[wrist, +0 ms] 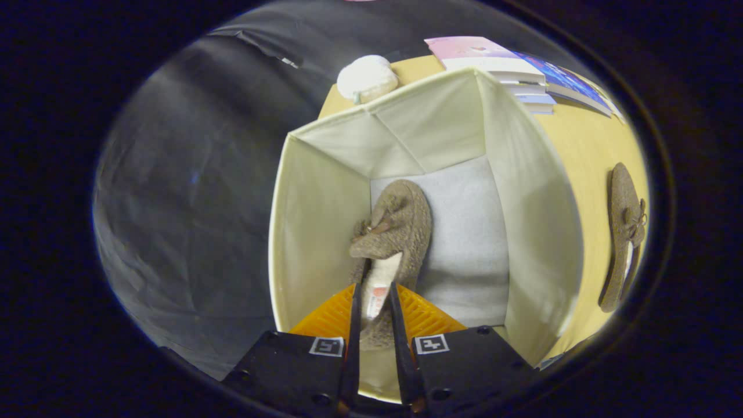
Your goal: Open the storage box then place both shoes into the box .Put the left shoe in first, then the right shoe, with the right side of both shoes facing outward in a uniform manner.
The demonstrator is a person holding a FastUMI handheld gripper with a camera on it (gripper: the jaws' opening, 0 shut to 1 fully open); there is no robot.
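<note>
Gripper at bottom centre of frame, fingers clamped on the heel end of a fuzzy brown shoe, one finger each side of the heel with the pale lining and a tag showing between them. Shoe is down inside the open storage box, toe pointing away from the fingers, sitting on or just above the grey floor of the box; can't tell if it's fully resting yet. It sits toward the left wall, leaving bare floor on the right side.

Second shoe lies on the yellow table at right of frame, outside the box's right wall, well apart from the gripper.

Far side, upper part of frame: a white fluffy thing behind the box's back wall, stack of books to the upper right.

My read: box opened, first shoe nearly placed. Left: release it, fetch the other shoe, set it alongside facing the same way.
</note>
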